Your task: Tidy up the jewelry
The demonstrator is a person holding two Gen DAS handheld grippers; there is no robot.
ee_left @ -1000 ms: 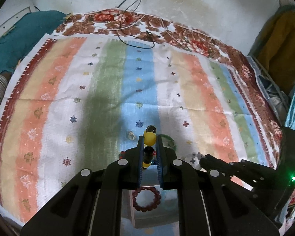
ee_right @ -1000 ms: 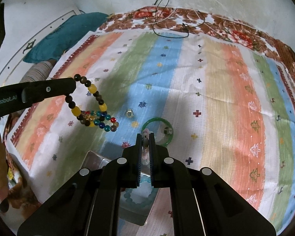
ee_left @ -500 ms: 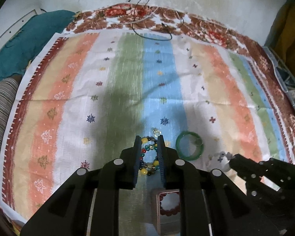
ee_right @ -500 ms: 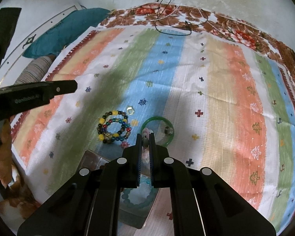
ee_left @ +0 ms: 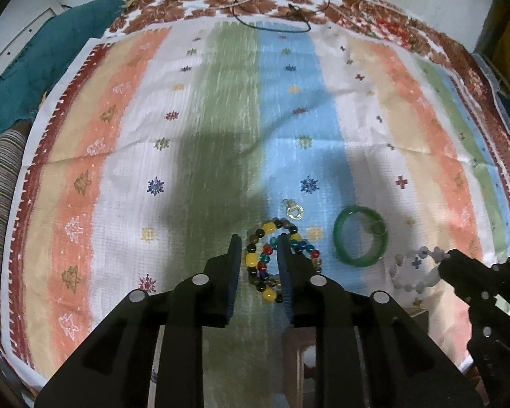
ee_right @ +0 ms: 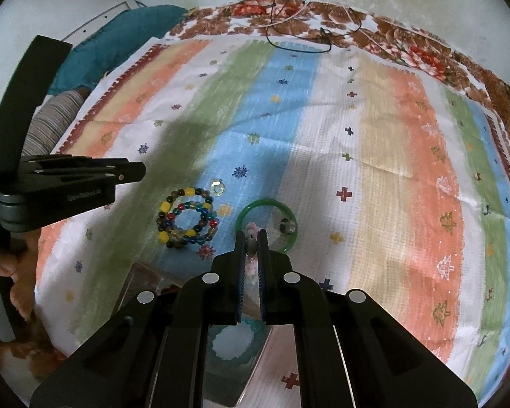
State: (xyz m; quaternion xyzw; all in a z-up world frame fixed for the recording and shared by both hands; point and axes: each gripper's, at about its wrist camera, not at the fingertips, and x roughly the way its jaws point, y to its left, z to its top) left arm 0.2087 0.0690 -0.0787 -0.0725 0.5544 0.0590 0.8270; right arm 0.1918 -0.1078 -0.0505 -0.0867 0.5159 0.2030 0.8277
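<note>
My left gripper (ee_left: 257,243) is open and empty above the striped cloth; it also shows in the right wrist view (ee_right: 132,171). Two beaded bracelets, yellow-black and multicoloured (ee_left: 272,261), lie coiled on the cloth under its fingertips, and show in the right wrist view (ee_right: 185,217). My right gripper (ee_right: 251,234) is shut on a pale pink-white bead bracelet (ee_left: 416,268) that hangs from its tips. A green bangle (ee_left: 360,236) (ee_right: 267,224) lies flat with a small ring (ee_right: 286,226) inside it. Another small clear ring (ee_left: 294,210) (ee_right: 217,187) lies beyond the beads.
A box (ee_right: 153,278) with compartments stands at the near edge; one holds a teal bead bracelet (ee_right: 234,340). A black cable (ee_left: 272,23) lies at the far edge of the cloth. A teal cushion (ee_left: 23,68) sits far left.
My left gripper let the yellow-black bead bracelet down onto the cloth beside the multicoloured one, opened and drew back. My right gripper stayed shut and hardly moved.
</note>
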